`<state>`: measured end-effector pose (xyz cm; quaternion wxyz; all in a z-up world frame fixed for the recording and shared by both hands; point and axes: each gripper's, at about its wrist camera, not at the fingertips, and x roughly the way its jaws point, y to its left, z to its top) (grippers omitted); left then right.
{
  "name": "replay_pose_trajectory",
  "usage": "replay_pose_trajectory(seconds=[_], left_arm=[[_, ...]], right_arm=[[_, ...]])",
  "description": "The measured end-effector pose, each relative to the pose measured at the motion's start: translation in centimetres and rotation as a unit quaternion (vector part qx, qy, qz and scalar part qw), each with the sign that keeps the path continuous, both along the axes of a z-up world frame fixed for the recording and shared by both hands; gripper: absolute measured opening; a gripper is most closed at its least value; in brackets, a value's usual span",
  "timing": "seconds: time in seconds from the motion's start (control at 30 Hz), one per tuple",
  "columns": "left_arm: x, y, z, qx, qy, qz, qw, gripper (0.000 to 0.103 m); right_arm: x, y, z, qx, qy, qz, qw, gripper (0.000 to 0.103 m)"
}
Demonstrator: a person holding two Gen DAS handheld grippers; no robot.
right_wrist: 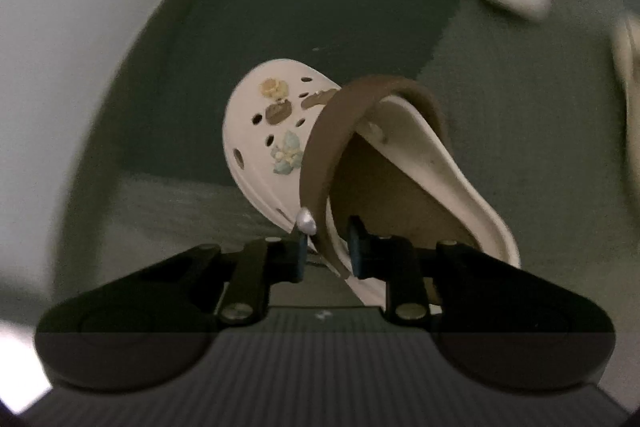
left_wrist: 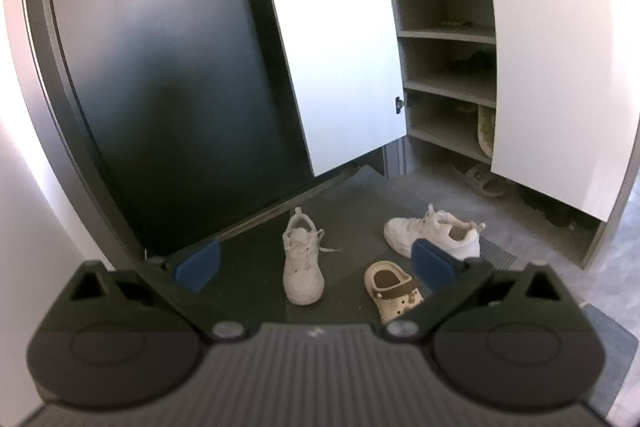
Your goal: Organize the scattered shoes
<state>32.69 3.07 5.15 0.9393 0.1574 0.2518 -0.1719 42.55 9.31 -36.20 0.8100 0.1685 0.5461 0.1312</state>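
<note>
Dark mat (right_wrist: 500, 115), blurry, R gripper (right_wrist: 327, 247) pinching clog (right_wrist: 260, 131) edge

A dark mat (left_wrist: 256, 263) covers the floor before a large dark panel (left_wrist: 168, 75) set in a grey frame (left_wrist: 52, 75). Grey tiled floor (left_wrist: 556, 287) lies to the right, with a ribbed grey mat (left_wrist: 498, 253) near the dark one's edge.
</note>
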Motion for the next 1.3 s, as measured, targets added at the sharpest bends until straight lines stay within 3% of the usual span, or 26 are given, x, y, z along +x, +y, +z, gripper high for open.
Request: replay_pose_trajectory(seconds=[0.17, 0.37, 0.4, 0.5, 0.53, 0.57, 0.67, 0.83, 0.9, 1.03, 1.13, 1.23, 1.3], left_arm=[[-0.2, -1.0, -0.3, 0.006, 0.004, -0.002, 1.0000, 0.103], [0.3, -1.4, -0.6, 0.006, 0.007, 0.001, 1.0000, 0.103], [0.4, -1.5, -0.7, 0.005, 0.009, 0.001, 0.9999, 0.103], [0.9, -1.4, -0.8, 0.000, 0.018, 0.000, 0.9998, 0.103], [1.0, -1.4, -0.8, 0.000, 0.018, -0.001, 0.9998, 0.103], [1.0, -1.3, -0.8, 0.001, 0.018, 0.000, 0.9998, 0.103], [1.1, -0.8, -0.6, -0.003, 0.020, 0.001, 0.9998, 0.103], [1.9, 0.7, 0.0, 0.001, 0.012, 0.011, 0.9999, 0.103], [2.6, 1.5, -0.1, 0.003, 0.025, 0.029, 0.9992, 0.103], [3.7, 3.4, 0.5, -0.040, 0.065, 0.052, 0.9957, 0.103], [3.4, 4.0, 0.9, -0.050, 0.059, 0.060, 0.9952, 0.103], [2.6, 3.8, 1.0, -0.042, 0.046, 0.053, 0.9967, 0.103], [1.9, 3.4, 1.0, -0.037, 0.040, 0.041, 0.9977, 0.103]], right_arm=[[-0.7, 1.6, 0.1, 0.051, 0.023, -0.065, 0.996, 0.024], [-1.0, 3.0, 0.3, 0.096, 0.041, -0.088, 0.991, 0.027], [-0.9, 3.1, 0.1, 0.122, 0.043, -0.095, 0.987, 0.028], [-0.1, 3.2, -0.2, 0.148, 0.045, -0.096, 0.983, 0.043], [0.1, 3.3, 0.1, 0.146, 0.046, -0.087, 0.984, 0.055], [0.0, 3.4, 0.5, 0.138, 0.042, -0.081, 0.986, 0.067], [-0.6, 3.0, 1.9, 0.117, 0.020, -0.079, 0.990, 0.085], [-2.8, 0.2, 3.5, 0.113, 0.011, -0.085, 0.990, 0.084], [-3.4, -1.5, 3.8, 0.091, 0.001, -0.095, 0.991, 0.084], [-4.9, -5.8, 5.7, 0.036, -0.010, -0.125, 0.991, 0.084], [-6.1, -8.2, 8.1, -0.021, -0.029, -0.134, 0.990, 0.085], [-7.8, -10.5, 11.5, -0.054, -0.043, -0.129, 0.989, 0.103], [-8.7, -12.2, 14.4, -0.080, -0.056, -0.125, 0.987, 0.103]])
